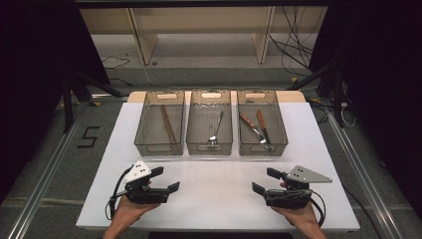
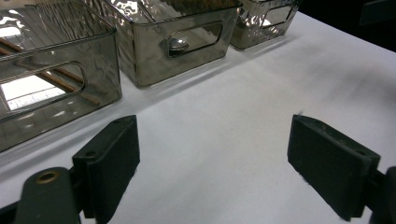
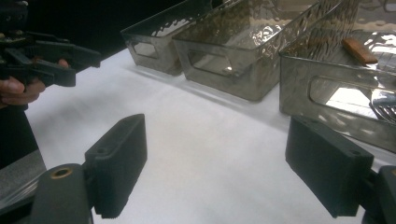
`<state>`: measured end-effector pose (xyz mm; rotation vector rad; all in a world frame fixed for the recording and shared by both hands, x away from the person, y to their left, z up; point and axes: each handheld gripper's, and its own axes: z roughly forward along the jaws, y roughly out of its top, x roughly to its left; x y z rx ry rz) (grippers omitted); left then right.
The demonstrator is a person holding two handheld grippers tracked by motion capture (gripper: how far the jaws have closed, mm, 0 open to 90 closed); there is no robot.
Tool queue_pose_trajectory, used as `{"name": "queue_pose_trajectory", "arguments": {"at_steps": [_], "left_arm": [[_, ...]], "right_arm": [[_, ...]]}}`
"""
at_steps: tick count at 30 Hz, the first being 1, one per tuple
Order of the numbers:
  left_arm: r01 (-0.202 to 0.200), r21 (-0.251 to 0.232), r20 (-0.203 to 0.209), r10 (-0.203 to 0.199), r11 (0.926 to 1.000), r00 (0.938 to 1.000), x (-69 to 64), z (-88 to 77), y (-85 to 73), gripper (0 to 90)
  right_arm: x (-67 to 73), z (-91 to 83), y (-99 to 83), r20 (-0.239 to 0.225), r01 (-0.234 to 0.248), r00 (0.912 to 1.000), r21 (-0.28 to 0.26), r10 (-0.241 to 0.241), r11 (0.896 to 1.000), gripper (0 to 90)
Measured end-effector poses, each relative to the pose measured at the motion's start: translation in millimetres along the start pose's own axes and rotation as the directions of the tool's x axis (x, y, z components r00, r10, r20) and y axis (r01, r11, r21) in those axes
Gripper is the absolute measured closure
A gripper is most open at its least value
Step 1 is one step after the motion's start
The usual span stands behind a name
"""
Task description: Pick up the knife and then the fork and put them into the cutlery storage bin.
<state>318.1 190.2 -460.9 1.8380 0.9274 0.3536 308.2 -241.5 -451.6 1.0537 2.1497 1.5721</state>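
- White table (image 1: pixel 219 199) under three smoky clear bins (image 1: pixel 209 130).
- Left gripper (image 1: pixel 166 180), right gripper (image 1: pixel 263 181): jaws wide, holding nothing.
- Spoon (image 1: pixel 216 128) in middle bin: probably light, stiff, slippery (best pinched mid-handle).

From above, the forearms run off the bottom edge, and the utensils in the right-hand bin (image 1: pixel 262 130) overlap, too small to tell apart.
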Motion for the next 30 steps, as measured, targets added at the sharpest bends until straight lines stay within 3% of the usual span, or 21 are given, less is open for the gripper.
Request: {"name": "queue_pose_trajectory", "arguments": {"at_steps": [8,30], "left_arm": [[0.005,-0.005,0.005,-0.005,1.0000,1.0000,-1.0,-0.9,-1.6,16.8],[0.013,-0.002,0.009,-0.013,0.9999,0.9999,0.7,0.4,-4.1,16.7]], "right_arm": [[0.1,-7.1,-7.6,0.017,-0.005,0.9998,-0.011,0.006,1.000,20.4],[-0.7,-2.4,-10.9,0.026,-0.006,0.9997,0.007,0.006,1.000,19.5]]}}
